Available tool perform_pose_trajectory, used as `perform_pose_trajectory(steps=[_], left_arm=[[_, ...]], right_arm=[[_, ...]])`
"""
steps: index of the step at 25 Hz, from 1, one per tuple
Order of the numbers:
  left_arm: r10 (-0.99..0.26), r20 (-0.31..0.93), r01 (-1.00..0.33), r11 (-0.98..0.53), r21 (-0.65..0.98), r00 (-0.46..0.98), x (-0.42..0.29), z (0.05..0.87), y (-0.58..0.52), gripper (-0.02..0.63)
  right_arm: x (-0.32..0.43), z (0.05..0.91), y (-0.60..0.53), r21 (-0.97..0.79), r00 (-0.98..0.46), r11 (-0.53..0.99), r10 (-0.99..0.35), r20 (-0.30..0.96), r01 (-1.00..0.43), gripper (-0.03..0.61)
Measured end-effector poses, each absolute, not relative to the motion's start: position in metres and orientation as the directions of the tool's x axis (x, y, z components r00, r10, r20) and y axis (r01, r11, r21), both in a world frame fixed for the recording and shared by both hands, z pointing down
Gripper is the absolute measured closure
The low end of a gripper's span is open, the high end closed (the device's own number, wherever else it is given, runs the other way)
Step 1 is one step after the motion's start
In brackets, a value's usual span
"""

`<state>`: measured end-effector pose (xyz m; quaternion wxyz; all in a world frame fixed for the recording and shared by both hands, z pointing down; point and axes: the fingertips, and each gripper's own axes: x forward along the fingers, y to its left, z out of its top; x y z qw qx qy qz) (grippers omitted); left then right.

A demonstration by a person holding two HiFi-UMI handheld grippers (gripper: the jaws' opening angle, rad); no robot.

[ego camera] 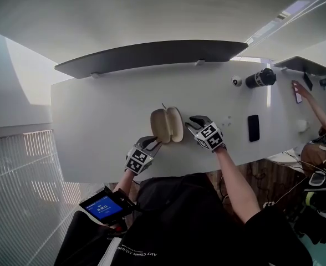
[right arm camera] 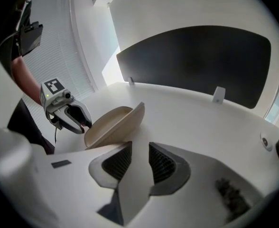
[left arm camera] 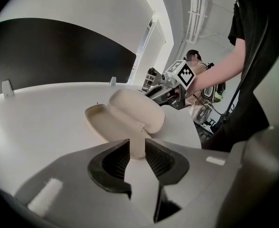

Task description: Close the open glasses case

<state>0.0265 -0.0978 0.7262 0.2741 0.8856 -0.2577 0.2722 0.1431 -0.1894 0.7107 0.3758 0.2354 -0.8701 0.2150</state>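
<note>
Setting up the close. Pinching near end of the open case on the table with left gripper; right gripper just beside its right half, fingers slightly spread, empty. Next, likely: tip that half over leftward until shut

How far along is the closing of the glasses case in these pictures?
Done: nothing yet; the glasses case lies wide open on the table. In hand: the left hand-held gripper seems to pinch its near end; the right hand-held gripper, jaws apart and empty, sits beside it. Left: folding the case shut.
</note>
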Motion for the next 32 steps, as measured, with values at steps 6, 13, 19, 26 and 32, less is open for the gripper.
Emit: perform_pose_trajectory(steps=[6,13,19,26,32], left_arm=[[-0.296,0.624,-0.595,-0.726,0.344,0.723,0.026,0.727,-0.097,0.505],[-0.293,0.625,-0.592,-0.729,0.343,0.723,0.024,0.726,-0.095,0.503],[-0.29,0.62,-0.587,-0.731,0.348,0.729,0.026,0.727,-0.097,0.502],[-0.286,0.616,-0.582,-0.733,0.353,0.734,0.029,0.731,-0.094,0.489],[-0.278,0.612,-0.572,-0.739,0.357,0.741,0.035,0.732,-0.095,0.488]], right_arm=[[0.135,0.72,-0.191,-0.199,-0.604,0.796,-0.244,0.759,-0.572,0.474],[0.128,0.717,-0.19,-0.214,-0.614,0.797,-0.233,0.754,-0.564,0.474],[0.123,0.708,-0.188,-0.21,-0.63,0.808,-0.237,0.739,-0.55,0.474],[0.111,0.698,-0.184,-0.217,-0.656,0.812,-0.247,0.713,-0.542,0.474],[0.109,0.689,-0.184,-0.203,-0.661,0.816,-0.263,0.703,-0.541,0.474]])
